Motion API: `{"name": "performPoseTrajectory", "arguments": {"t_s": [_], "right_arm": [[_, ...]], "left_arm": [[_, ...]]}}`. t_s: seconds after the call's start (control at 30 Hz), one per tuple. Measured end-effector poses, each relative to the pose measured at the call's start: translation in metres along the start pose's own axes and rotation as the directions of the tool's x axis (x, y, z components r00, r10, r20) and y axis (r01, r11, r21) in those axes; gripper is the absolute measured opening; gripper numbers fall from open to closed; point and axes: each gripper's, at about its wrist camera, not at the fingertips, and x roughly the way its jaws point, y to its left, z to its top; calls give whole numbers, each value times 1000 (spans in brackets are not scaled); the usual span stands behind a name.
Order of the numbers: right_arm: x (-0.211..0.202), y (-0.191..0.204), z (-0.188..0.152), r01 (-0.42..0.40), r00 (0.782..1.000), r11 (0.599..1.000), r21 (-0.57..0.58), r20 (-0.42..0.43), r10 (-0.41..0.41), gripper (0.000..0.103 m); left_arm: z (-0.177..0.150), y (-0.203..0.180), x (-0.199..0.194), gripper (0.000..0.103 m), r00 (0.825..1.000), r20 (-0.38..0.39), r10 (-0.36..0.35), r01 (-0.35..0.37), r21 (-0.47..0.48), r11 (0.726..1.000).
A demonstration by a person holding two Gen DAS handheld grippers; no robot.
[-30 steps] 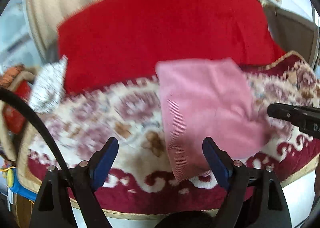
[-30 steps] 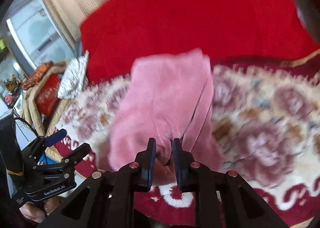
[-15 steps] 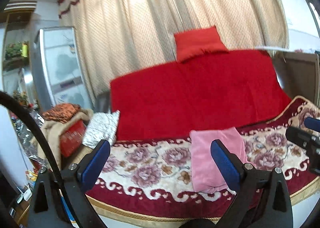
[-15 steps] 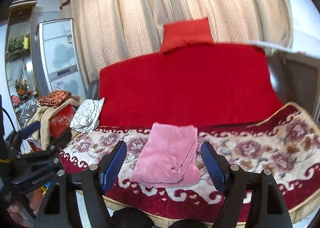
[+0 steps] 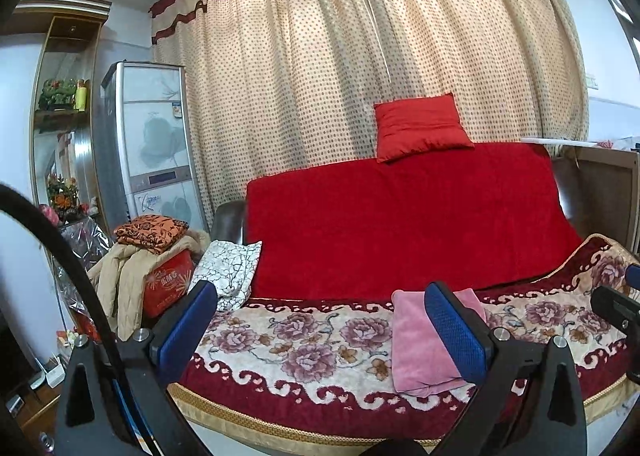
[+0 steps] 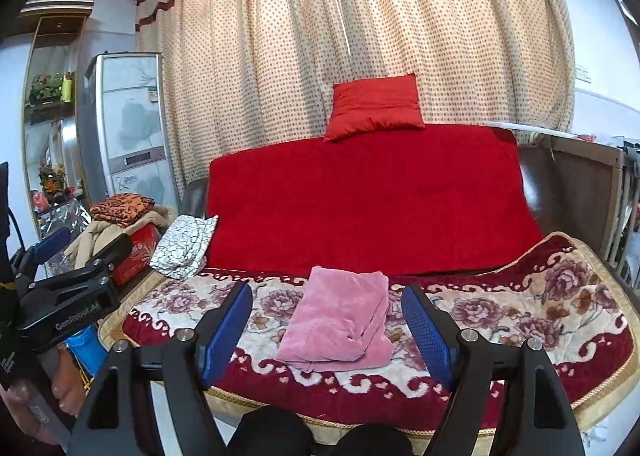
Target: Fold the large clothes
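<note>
A folded pink garment [image 6: 340, 320] lies on the floral blanket [image 6: 520, 316] that covers the sofa seat; it also shows in the left wrist view [image 5: 420, 348]. My right gripper [image 6: 328, 330] is open and empty, held back from the sofa's front edge with the garment seen between its blue pads. My left gripper [image 5: 320, 328] is open and empty, left of the garment and away from the sofa. The left gripper's body shows at the left of the right wrist view [image 6: 68, 296].
A red cover [image 6: 368, 199] drapes the sofa back with a red cushion [image 6: 374, 105] on top. A white patterned cloth [image 6: 184, 246] lies at the seat's left end. A pile of clothes and a red box [image 5: 156, 256] stand left of the sofa, by a fridge [image 5: 152, 143].
My right gripper has let go of the pink garment and opened. Both grippers have pulled back from the sofa and tilted up, so the whole sofa and curtain are in view.
</note>
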Motion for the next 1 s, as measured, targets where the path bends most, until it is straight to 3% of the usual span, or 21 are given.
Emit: {"name": "performPoseTrajectory", "arguments": {"t_s": [0.2,0.4,1.0], "right_arm": [[-2,16,-4,57,998,997,-50,16,-56,80],[-8,30,-5,163,985,979,-118,81,-155,80],[-27,31,4,232,966,965,-125,146,-213,80]], "left_arm": [[-3,8,-6,103,1000,-1,-7,7,-14,1000],[-3,10,-12,103,999,16,-37,37,-21,999],[-1,4,-29,103,997,65,-52,53,-7,999]]}}
